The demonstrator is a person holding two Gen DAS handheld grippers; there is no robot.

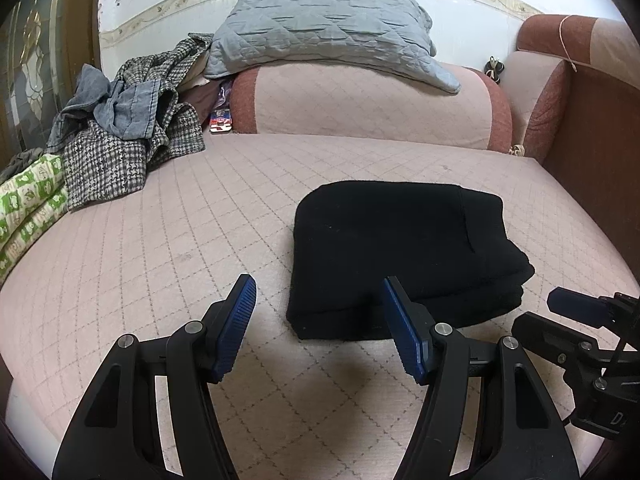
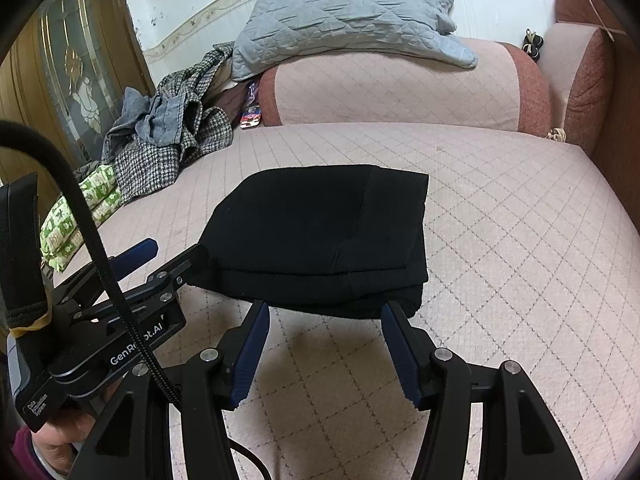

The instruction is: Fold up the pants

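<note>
Black folded pants (image 1: 400, 256) on bed; left claw (image 1: 316, 300), right claw (image 2: 324, 320) wide, empty; layers indistinct.

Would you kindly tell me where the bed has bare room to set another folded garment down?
Bare cover lies left of the folded black pants, up to the clothes pile, and behind them toward the bolster. More lies to their right in the right wrist view. The far left corner is crowded with clothes.

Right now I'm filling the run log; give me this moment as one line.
pants: folded, on bed cover | left gripper: open, empty | right gripper: open, empty, at pants' near edge
</note>
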